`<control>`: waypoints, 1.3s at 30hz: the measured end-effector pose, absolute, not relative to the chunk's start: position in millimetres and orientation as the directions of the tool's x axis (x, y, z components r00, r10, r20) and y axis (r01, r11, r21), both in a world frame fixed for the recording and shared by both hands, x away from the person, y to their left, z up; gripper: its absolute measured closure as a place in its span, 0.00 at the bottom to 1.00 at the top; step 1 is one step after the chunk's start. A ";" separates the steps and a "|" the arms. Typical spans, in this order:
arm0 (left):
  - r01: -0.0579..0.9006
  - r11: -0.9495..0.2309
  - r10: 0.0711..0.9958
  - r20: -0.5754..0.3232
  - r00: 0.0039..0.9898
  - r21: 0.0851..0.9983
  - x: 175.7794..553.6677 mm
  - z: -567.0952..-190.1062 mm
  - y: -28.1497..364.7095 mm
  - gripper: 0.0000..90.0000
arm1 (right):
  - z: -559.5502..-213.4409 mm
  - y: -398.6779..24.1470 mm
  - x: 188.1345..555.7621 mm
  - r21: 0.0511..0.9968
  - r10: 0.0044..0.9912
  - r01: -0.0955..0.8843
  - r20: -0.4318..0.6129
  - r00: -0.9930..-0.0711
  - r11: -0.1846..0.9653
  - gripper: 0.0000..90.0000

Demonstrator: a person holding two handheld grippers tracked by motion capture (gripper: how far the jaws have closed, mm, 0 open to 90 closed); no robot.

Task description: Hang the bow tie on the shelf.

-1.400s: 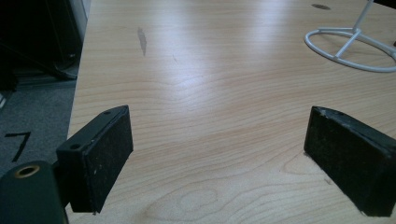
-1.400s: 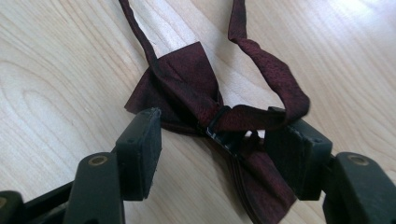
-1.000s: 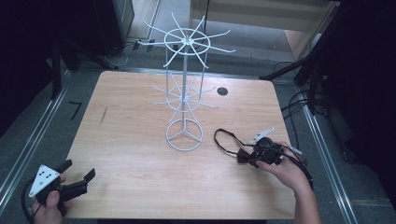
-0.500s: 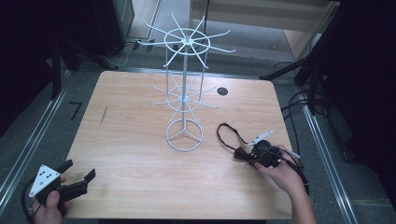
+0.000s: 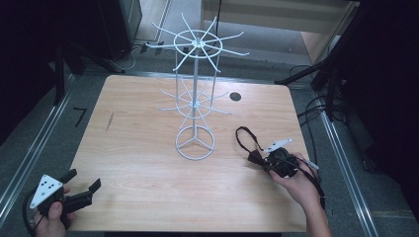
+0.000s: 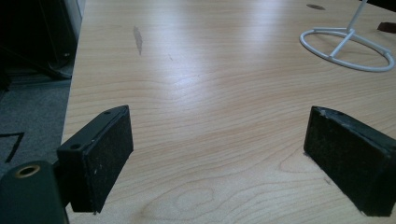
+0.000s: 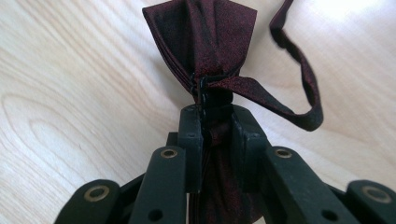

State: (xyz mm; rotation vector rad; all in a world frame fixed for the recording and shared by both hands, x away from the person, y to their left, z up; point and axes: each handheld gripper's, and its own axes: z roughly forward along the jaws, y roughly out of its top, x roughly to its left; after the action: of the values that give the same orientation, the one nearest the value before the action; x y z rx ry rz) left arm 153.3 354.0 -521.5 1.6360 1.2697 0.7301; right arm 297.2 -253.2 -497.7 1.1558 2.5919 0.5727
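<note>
A lab or test bay, by the look of it: a bare wooden table [image 5: 148,148] stands on grey carpet [image 5: 44,133] between metal floor rails [image 5: 29,163], with loose cables [image 5: 316,106] trailing about and dark stands [image 5: 62,64] (perhaps tripods) at the sides.

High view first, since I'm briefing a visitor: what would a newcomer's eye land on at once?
The tall white wire rack stands at the middle of the wooden table, its spokes bare. To its right, the right claw is shut on a dark red bow tie, whose strap loops over the wood. The left claw waits open at the near left corner.
</note>
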 end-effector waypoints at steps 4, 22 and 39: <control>0.414 -0.055 0.952 -0.077 0.295 0.909 153.2 -521.4 354.1 0.10 | -490.6 -256.9 294.9 0.512 0.763 0.635 -0.066 -0.642 0.579 0.86; 0.414 -0.055 0.952 -0.076 0.295 0.909 153.3 -521.5 354.1 0.10 | -447.7 -253.2 275.4 0.787 0.805 0.427 -0.143 -0.577 0.445 0.86; 0.415 -0.058 0.953 -0.073 0.293 0.908 153.4 -521.4 353.6 0.10 | -414.6 -228.6 258.4 0.889 0.813 0.294 -0.133 -0.567 0.350 0.86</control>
State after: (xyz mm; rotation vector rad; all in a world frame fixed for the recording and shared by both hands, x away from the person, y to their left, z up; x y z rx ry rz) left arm 153.4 353.6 -521.4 1.6392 1.2720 0.7332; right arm 258.4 -228.6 -414.6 0.9602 2.0426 1.1753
